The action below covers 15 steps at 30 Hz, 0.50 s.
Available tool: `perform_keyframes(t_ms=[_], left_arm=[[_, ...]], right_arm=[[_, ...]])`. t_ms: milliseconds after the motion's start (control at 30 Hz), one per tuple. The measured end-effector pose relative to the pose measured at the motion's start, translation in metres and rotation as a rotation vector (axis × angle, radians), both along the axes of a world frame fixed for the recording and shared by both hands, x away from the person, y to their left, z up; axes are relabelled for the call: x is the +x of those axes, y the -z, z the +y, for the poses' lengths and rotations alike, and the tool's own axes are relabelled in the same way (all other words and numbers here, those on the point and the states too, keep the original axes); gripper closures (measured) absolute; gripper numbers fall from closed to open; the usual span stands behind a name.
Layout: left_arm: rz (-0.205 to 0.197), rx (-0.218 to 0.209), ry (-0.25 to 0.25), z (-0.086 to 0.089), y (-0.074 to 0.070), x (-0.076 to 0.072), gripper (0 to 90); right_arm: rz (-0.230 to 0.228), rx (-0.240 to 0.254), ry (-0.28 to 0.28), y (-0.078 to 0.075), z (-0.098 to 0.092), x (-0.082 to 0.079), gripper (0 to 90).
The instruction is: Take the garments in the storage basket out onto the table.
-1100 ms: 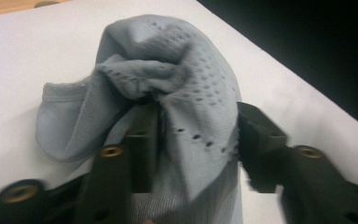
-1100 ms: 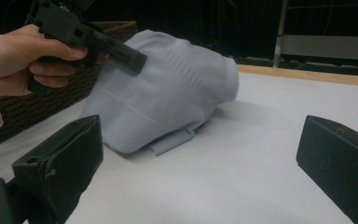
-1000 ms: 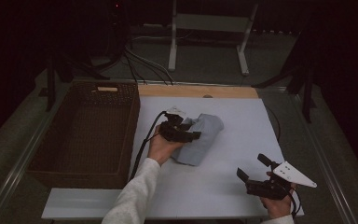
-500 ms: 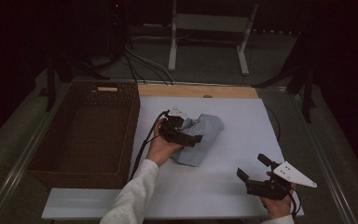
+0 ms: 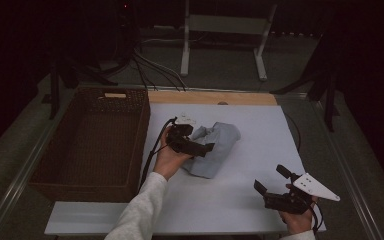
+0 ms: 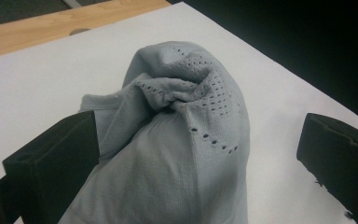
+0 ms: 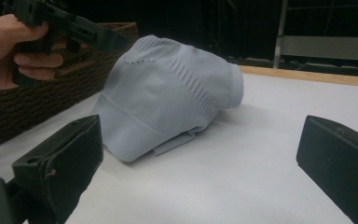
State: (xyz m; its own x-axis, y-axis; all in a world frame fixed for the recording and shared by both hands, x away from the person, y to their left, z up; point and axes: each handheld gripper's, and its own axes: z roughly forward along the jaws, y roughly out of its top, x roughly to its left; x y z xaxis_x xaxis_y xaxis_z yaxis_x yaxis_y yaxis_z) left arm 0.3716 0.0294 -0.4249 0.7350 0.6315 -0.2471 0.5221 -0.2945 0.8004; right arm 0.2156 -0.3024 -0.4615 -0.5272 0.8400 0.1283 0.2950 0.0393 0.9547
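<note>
Left gripper (image 5: 206,148): jaws have just been opening and stand wide; cloth between them, pads not pressing.
Right gripper (image 5: 270,186): lower right of high view; jaws wide apart, holding nothing.
Grey cloth (image 5: 215,147): centre of high view, on white table (image 5: 260,135), bunched into a soft mound.
Fabric: thin knit, ribbed bands, perforated panel.
Basket (image 5: 130,142): left of frame, apart from cloth.
Progress: judged early; cloth not folded or put in the basket.
</note>
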Motion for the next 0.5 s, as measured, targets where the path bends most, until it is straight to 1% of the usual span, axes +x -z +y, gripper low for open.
perform_keyframes(t_ms=[300,433,500], left_arm=[[-0.009,0.002,-0.022,0.008,-0.002,-0.003,0.0],[-0.012,-0.008,-0.034,0.013,-0.003,-0.005,0.0],[-0.016,-0.001,-0.043,0.015,-0.005,-0.006,0.0]], right_arm=[[0.000,0.000,0.002,0.000,0.000,0.000,0.6],[0.000,0.001,0.002,0.000,-0.001,0.000,0.6],[0.001,0.001,0.001,0.000,0.000,0.000,0.6]])
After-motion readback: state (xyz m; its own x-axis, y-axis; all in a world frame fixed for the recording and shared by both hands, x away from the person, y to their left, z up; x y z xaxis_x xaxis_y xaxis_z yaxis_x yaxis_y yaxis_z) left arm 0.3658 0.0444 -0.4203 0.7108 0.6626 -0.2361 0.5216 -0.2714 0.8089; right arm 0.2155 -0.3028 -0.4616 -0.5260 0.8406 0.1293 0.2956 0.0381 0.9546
